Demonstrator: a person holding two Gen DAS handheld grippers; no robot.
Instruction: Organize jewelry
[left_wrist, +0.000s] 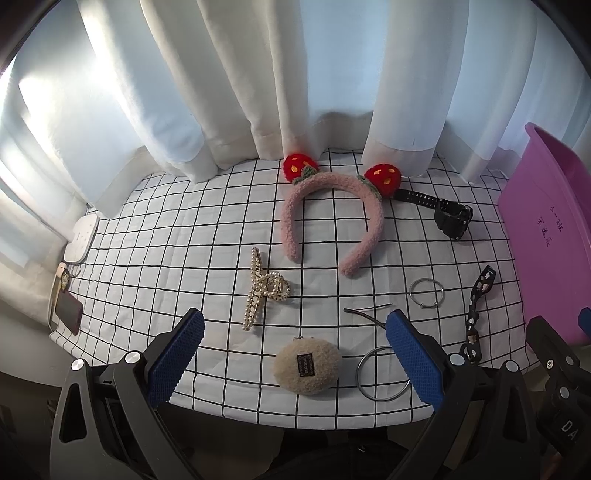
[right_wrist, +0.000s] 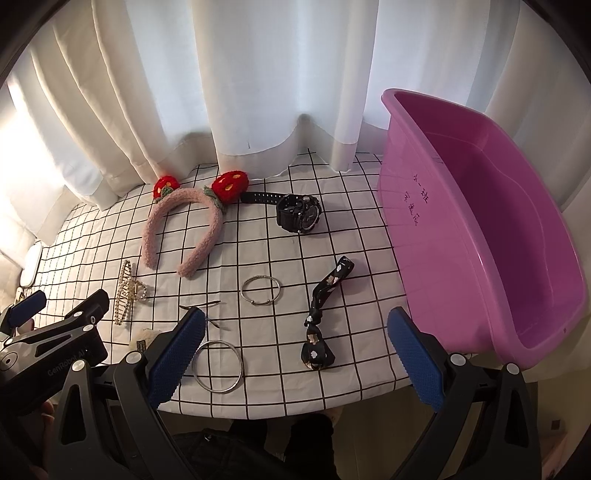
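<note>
Pink plastic tub (right_wrist: 480, 236), handwritten black characters on its wall (unreadable to me), sits right of the right gripper (right_wrist: 295, 350), jaws wide, empty; only that view shows the tub's empty inside and "GenRobot" on the left gripper (left_wrist: 295, 350), also spread, empty. Ahead on the white grid-checked cloth (left_wrist: 177, 236): one pink fuzzy strawberry headband (left_wrist: 328, 218), one black digital watch (right_wrist: 299, 213), one black floral hair tie (right_wrist: 322, 314), one pearl claw clip (left_wrist: 260, 291), two silver bangles (right_wrist: 218, 366), one thin dark hairpin (left_wrist: 365, 313). Only the left view shows fully the beige fuzzy pouch (left_wrist: 308, 365), label illegible.

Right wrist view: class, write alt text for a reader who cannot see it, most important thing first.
An open right gripper hovers over a black-and-white grid cloth strewn with accessories, an empty purple tub at right. Laid out are a pink strawberry headband, black watch, two silver bangles, a black floral ribbon and a pearl claw clip.
</note>
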